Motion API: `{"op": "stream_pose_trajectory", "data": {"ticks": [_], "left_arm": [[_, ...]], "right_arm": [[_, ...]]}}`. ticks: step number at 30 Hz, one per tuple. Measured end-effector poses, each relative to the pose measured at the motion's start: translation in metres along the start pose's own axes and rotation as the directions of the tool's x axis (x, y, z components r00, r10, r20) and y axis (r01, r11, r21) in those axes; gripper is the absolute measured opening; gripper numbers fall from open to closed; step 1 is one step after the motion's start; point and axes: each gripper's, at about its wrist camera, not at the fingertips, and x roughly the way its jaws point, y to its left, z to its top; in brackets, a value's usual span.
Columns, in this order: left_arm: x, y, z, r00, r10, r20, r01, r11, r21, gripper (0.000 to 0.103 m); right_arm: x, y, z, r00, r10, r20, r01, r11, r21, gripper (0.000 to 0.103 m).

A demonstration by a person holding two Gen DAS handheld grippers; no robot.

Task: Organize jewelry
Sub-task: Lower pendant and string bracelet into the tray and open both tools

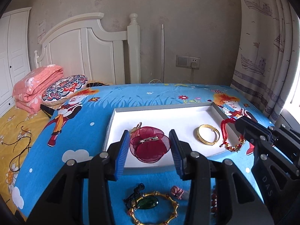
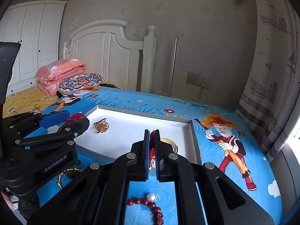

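Tray (image 1: 120, 116) is white, shallow, sitting on the blue cartoon cloth (image 1: 90, 112), & it's abt half filled as I read it: red fabric flower brooch (image 1: 150, 147) lies inside near the front edge, gold bangle (image 1: 208, 135) flat towards the right side, small gold ring-like piece (image 2: 101, 126) further back. Red cord bracelet (image 1: 229, 136) is mid-transfer — my right gripper (image 2: 152, 137) is clamped narrow on it, the red cord pinched btwn the pads, and it dangles at the tray's right rim, beaded end hanging over the edge; not released yet. My left gripper (image 1: 149, 146) stands wide, pads either side of the brooch w/o touching it that I can see, holding nothing. Left to do, still on the cloth in front of the tray: gold bamboo-style bangle (image 1: 154, 209) w/ a green stone pendant (image 1: 147, 202) inside its loop, a small pinkish piece (image 1: 177, 191) just beside, red bead bracelet (image 2: 148, 205) w/ a pearl (image 2: 151, 196) next to it. So roughly 3 in, 1 in hand, 4-ish pending.
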Motion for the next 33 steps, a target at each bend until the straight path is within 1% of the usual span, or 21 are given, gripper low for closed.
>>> {"op": "stream_pose_trajectory", "data": {"ticks": [5, 9, 13, 14, 17, 19, 20, 21, 22, 23, 24, 25, 29, 31, 33], "left_arm": [[0.026, 0.001, 0.02, 0.999, 0.009, -0.034, -0.01, 1.0, -0.02, 0.042], [0.052, 0.001, 0.034, 0.997, 0.04, -0.069, -0.042, 0.999, -0.024, 0.042], [0.077, 0.003, 0.043, 0.992, 0.081, -0.101, -0.084, 0.996, -0.027, 0.042], [0.084, 0.005, 0.045, 0.99, 0.086, -0.114, -0.09, 0.996, -0.03, 0.042], [0.102, 0.01, 0.047, 0.982, 0.097, -0.163, -0.106, 0.993, -0.044, 0.042], [0.11, 0.013, 0.046, 0.977, 0.105, -0.187, -0.116, 0.992, -0.049, 0.043], [0.113, 0.014, 0.045, 0.975, 0.114, -0.193, -0.126, 0.991, -0.05, 0.045], [0.114, 0.016, 0.044, 0.972, 0.122, -0.2, -0.135, 0.99, -0.051, 0.056], [0.115, 0.018, 0.042, 0.972, 0.127, -0.2, -0.141, 0.988, -0.06, 0.061], [0.113, 0.02, 0.041, 0.973, 0.131, -0.19, -0.146, 0.987, -0.07, 0.064], [0.112, 0.022, 0.04, 0.974, 0.138, -0.182, -0.153, 0.986, -0.072, 0.064], [0.111, 0.023, 0.039, 0.973, 0.146, -0.18, -0.16, 0.985, -0.068, 0.064], [0.107, 0.026, 0.036, 0.973, 0.151, -0.176, -0.165, 0.984, -0.068, 0.065], [0.102, 0.027, 0.035, 0.974, 0.148, -0.174, -0.163, 0.984, -0.071, 0.07], [0.092, 0.028, 0.033, 0.978, 0.141, -0.156, -0.154, 0.986, -0.072, 0.08]], "right_arm": [[0.023, -0.004, 0.022, 1.0, -0.002, -0.006, 0.002, 1.0, 0.005, 0.006], [0.05, -0.008, 0.039, 0.999, 0.009, -0.033, -0.008, 1.0, 0.016, 0.006], [0.082, -0.011, 0.048, 0.996, 0.029, -0.09, -0.026, 0.999, 0.033, 0.006], [0.089, -0.01, 0.048, 0.995, 0.023, -0.101, -0.02, 0.999, 0.032, 0.006], [0.112, -0.01, 0.045, 0.988, 0.031, -0.152, -0.026, 0.999, 0.037, 0.006], [0.126, -0.01, 0.041, 0.979, 0.05, -0.2, -0.043, 0.998, 0.043, 0.007], [0.13, -0.011, 0.039, 0.975, 0.051, -0.215, -0.041, 0.998, 0.049, 0.007], [0.133, -0.013, 0.037, 0.973, 0.04, -0.225, -0.029, 0.998, 0.053, 0.009], [0.134, -0.016, 0.036, 0.973, 0.04, -0.229, -0.026, 0.998, 0.064, 0.017], [0.133, -0.02, 0.035, 0.973, 0.044, -0.225, -0.027, 0.996, 0.079, 0.033], [0.131, -0.023, 0.034, 0.976, 0.042, -0.215, -0.023, 0.996, 0.088, 0.041], [0.129, -0.025, 0.034, 0.978, 0.031, -0.208, -0.014, 0.996, 0.085, 0.045], [0.123, -0.031, 0.033, 0.978, 0.021, -0.209, -0.004, 0.997, 0.08, 0.045], [0.116, -0.033, 0.032, 0.978, 0.023, -0.208, -0.005, 0.996, 0.087, 0.045], [0.103, -0.035, 0.029, 0.979, 0.027, -0.203, -0.008, 0.995, 0.095, 0.045]]}}
